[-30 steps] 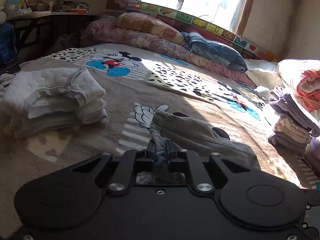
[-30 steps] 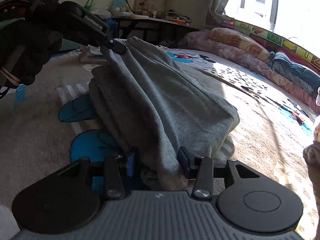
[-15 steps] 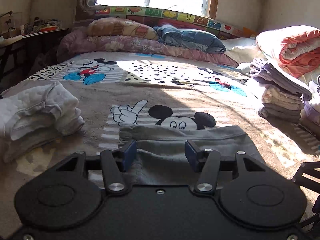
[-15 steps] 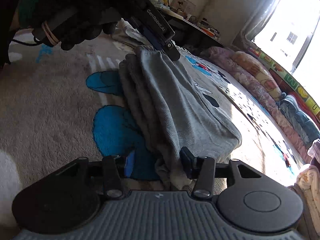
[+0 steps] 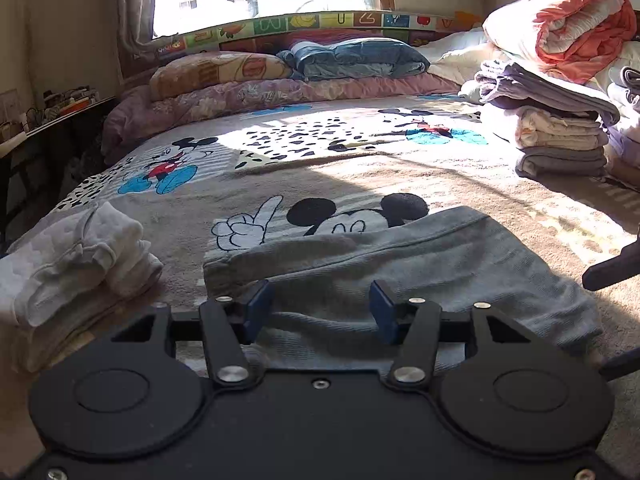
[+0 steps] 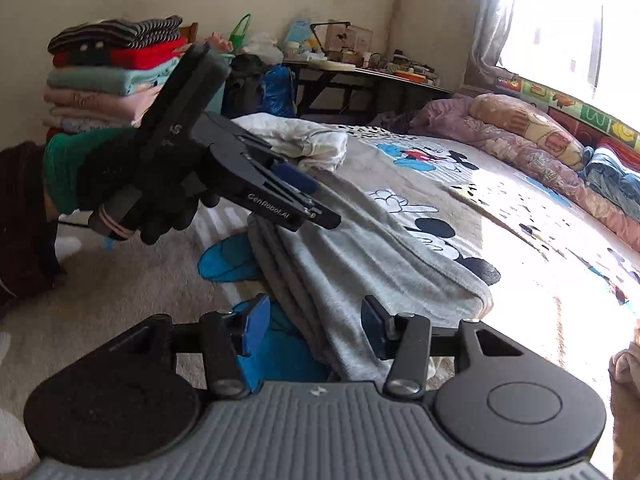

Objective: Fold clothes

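One grey garment (image 5: 420, 264), two tongs (image 5: 320, 306) (image 6: 310, 322) gaping, one white pile (image 5: 76, 256)

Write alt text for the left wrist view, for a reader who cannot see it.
The open left gripper hovers low over a folded grey garment lying on a cartoon-mouse blanket covering a sunlit bed. A folded white garment lies to the left, a stack of folded clothes to the right, with pillows under the window.
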Demonstrator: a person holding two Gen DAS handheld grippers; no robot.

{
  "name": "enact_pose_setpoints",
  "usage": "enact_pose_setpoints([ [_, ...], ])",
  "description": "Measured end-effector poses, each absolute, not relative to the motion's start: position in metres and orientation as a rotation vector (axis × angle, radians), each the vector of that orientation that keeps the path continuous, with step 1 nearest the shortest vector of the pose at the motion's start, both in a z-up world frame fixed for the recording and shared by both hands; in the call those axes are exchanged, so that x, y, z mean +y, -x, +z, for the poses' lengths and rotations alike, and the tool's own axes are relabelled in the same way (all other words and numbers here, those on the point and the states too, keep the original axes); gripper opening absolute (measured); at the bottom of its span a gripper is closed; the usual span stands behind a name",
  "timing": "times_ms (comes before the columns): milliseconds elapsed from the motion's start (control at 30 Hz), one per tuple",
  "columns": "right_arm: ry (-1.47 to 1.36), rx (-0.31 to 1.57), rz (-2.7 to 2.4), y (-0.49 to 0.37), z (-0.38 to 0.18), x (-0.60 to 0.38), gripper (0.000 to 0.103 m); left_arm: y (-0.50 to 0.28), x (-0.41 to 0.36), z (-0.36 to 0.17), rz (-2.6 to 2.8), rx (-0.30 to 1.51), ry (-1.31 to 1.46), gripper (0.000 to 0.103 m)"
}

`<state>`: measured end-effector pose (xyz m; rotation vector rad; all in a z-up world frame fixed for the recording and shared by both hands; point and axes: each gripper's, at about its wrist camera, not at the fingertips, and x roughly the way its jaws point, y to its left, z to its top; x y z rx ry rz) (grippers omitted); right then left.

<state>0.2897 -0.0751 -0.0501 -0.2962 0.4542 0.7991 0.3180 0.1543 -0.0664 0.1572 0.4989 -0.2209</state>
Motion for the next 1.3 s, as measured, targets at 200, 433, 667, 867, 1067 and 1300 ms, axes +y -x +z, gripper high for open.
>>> enact_pose_setpoints([
  [200,0.111,0.488,0.698,-0.373,-0.061,-0.083,0.05,-0.323,0.158,-0.067,-0.206,0.463,-0.125,0.055],
  [433,0.195,0.642,0.712,-0.404,-0.112,-0.073,0.048,-0.341,0.16,-0.1,-0.151,0.62,-0.173,0.063],
  [667,0.203,0.461,0.604,-0.338,-0.077,-0.089,0.048,-0.334,0.169,-0.091,-0.183,0.599,-0.14,0.064],
  [867,0.313,0.598,0.562,-0.308,-0.11,-0.077,0.05,-0.339,0.167,-0.1,-0.148,0.632,-0.136,0.072],
  [1067,0.133,0.545,0.439,-0.284,-0.079,-0.091,0.058,-0.327,0.167,-0.08,-0.137,0.577,-0.17,0.073],
  [1300,-1.006,0.653,0.345,-0.277,-0.153,-0.164,0.052,-0.322,0.154,-0.049,-0.389,0.533,0.143,0.071],
])
